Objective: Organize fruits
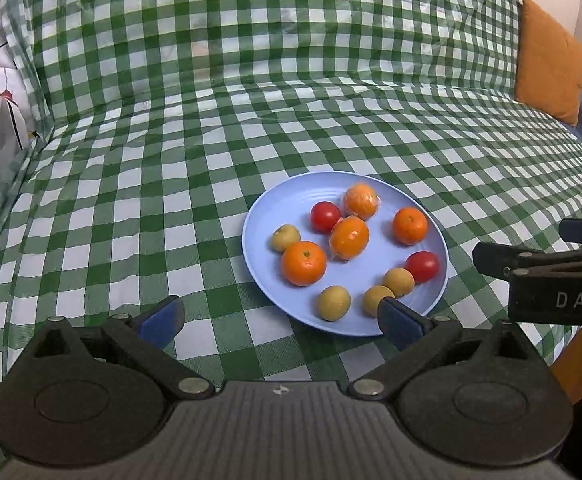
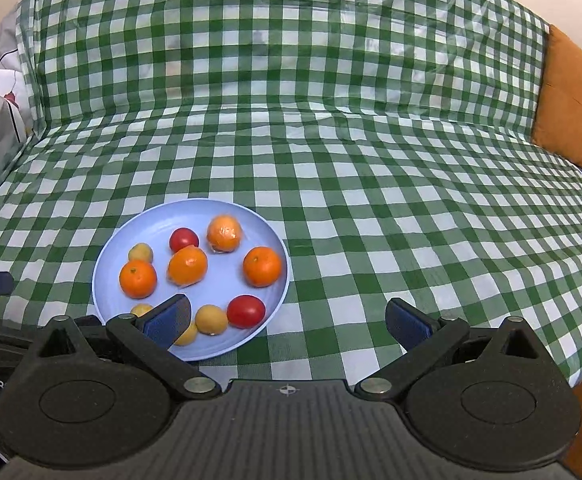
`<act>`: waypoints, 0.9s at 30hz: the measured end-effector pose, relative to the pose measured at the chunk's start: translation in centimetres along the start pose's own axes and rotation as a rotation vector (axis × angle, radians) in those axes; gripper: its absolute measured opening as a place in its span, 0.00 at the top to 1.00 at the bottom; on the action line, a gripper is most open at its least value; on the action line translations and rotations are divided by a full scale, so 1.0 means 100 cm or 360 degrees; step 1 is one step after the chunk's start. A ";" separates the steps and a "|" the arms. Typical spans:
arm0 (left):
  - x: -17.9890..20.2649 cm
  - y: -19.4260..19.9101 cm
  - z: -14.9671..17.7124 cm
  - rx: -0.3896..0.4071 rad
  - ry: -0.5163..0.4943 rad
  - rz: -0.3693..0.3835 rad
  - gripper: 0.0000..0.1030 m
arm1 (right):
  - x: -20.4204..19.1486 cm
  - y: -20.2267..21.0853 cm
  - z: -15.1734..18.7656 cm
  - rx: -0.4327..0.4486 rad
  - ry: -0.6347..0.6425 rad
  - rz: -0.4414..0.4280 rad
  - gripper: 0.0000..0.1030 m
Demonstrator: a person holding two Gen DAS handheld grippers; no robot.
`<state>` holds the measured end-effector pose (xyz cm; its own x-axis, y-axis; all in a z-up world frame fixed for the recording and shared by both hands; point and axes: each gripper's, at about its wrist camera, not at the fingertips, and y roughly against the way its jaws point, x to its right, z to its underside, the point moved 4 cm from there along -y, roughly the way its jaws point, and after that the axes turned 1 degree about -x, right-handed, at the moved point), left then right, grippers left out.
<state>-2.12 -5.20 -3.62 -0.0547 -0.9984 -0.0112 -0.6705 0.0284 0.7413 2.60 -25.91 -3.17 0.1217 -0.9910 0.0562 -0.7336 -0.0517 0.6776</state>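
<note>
On the blue plate (image 1: 259,216) all fruits lie mixed: oranges (image 1: 304,263), tomatoes (image 1: 325,217), yellow-brown fruits (image 1: 334,303). Left claw (image 1: 279,318) and right claw (image 2: 287,320) both gape wide, empty, just short of the plate. Fits sorting pending or gathering finished; undetermined.

A home living room: checked cloth (image 1: 291,120) draped over a sofa, orange cushion (image 1: 547,68) beside.
</note>
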 end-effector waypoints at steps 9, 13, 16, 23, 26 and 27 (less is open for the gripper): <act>0.001 -0.001 -0.001 0.0006 -0.0019 -0.0001 0.00 | -0.002 -0.003 -0.001 -0.0009 0.0000 -0.0016 0.01; 0.002 -0.001 -0.001 0.0004 -0.0016 -0.0001 0.00 | -0.002 -0.003 -0.001 -0.0011 0.0001 -0.0016 0.01; 0.001 -0.001 -0.001 0.0002 -0.0007 0.0000 0.00 | -0.001 -0.002 -0.001 -0.0010 -0.0002 -0.0012 0.01; -0.003 -0.002 0.000 -0.0009 0.0016 -0.0013 0.00 | 0.000 -0.003 0.000 -0.0014 -0.0013 -0.0009 0.01; -0.003 -0.003 0.000 -0.0012 0.0026 -0.0019 0.00 | 0.000 -0.003 0.000 -0.0015 -0.0018 -0.0008 0.01; -0.004 -0.003 0.000 -0.0012 0.0030 -0.0022 0.00 | 0.000 -0.003 0.000 -0.0015 -0.0018 -0.0007 0.01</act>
<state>-1.87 -4.83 -3.79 -0.0314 -0.9995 -0.0090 -0.6654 0.0142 0.7463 2.81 -25.92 -3.35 0.1173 -0.9921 0.0453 -0.7270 -0.0547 0.6845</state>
